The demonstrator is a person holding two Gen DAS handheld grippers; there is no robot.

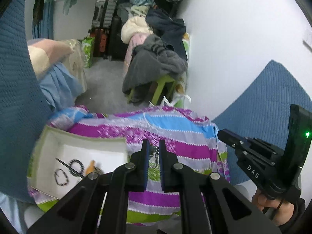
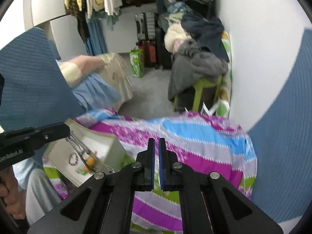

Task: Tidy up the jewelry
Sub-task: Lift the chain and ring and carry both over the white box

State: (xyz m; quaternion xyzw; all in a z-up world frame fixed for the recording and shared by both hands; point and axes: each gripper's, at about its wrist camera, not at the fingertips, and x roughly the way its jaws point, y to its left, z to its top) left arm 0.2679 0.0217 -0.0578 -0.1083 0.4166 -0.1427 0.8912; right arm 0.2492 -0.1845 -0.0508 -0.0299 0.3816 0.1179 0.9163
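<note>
L side: shallow white tray (image 1: pixel 81 146) sits on the striped cloth (image 1: pixel 175 136) near the cloth's L edge. In the tray, toward its near edge: two dark bead bracelets (image 1: pixel 62 177), an orange piece (image 1: pixel 91 165), a thin dark pin-like item (image 1: pixel 68 167), type unclear.

My L tongs (image 1: pixel 154 152): blue pads nearly together, pinching a silver chain (image 1: pixel 155 156). From R wrist cam the L tongs (image 2: pixel 66 131) are above the tray's far L corner, chain (image 2: pixel 80 148) hanging in loops from the tips down over the tray; lower end lies by the orange piece (image 2: pixel 90 161). Whether the chain rests on the tray floor: can't tell, motion blur.

Centre: striped cloth (magenta/blue/grey/green) covers the support; bare of jewelry mid-cloth.

R side: my R tongs (image 2: pixel 157 152), pads pressed together, nothing between them, above the cloth mid-way along its near edge. From L wrist cam the R tongs (image 1: pixel 224 133) sit over the cloth's R edge, my hand (image 1: pixel 273 206) on the grip.
</note>
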